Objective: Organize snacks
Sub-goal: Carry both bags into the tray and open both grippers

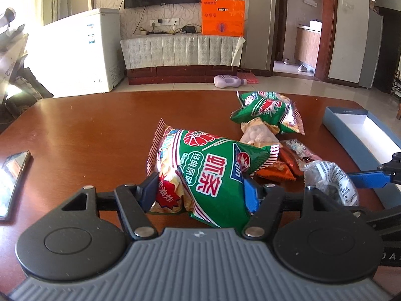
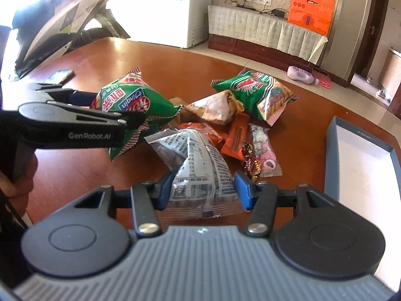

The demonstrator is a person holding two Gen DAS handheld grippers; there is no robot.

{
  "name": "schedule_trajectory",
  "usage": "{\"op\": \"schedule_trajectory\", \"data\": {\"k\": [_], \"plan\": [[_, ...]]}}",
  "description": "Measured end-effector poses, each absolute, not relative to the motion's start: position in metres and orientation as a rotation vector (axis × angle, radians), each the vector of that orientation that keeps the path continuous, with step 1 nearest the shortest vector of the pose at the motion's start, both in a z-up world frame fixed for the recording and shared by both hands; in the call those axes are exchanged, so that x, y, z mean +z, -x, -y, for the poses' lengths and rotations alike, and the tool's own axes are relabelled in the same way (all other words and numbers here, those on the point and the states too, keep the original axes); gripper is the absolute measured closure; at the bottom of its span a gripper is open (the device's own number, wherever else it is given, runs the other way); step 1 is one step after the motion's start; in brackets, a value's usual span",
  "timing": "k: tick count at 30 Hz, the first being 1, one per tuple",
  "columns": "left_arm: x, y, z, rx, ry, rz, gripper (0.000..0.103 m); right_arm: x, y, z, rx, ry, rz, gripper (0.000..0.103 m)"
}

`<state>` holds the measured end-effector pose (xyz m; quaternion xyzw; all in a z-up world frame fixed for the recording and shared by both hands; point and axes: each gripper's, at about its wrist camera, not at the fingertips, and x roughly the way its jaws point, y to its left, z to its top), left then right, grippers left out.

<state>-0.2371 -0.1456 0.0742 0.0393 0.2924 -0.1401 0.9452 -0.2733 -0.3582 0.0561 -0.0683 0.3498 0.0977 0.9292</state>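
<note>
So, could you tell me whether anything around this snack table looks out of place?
Yes: a lilac bottle lies on its side on the floor beyond the table, beside a red mat. The snacks show no spills.

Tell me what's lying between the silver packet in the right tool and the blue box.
In the right wrist view, a pink candy packet and a dark foil sweet lie between the silver packet and the blue box.

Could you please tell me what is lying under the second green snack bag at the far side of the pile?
The far green snack bag rests partly on a pale translucent snack packet, which pokes out beside it. Whatever else lies beneath is covered by the bag.
</note>
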Motion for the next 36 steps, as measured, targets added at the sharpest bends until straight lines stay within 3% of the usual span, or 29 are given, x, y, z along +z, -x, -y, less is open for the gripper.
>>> {"op": "schedule_trajectory", "data": {"k": [22,36], "plan": [[0.090,0.260,0.173,-0.323,-0.105,-0.558,0.031,0.084,0.298,0.391,0.167,0.082,-0.640,0.052],[0.102,0.281,0.241,-0.454,-0.159,-0.491,0.031,0.098,0.316,0.439,0.089,0.016,-0.590,0.053]]}}
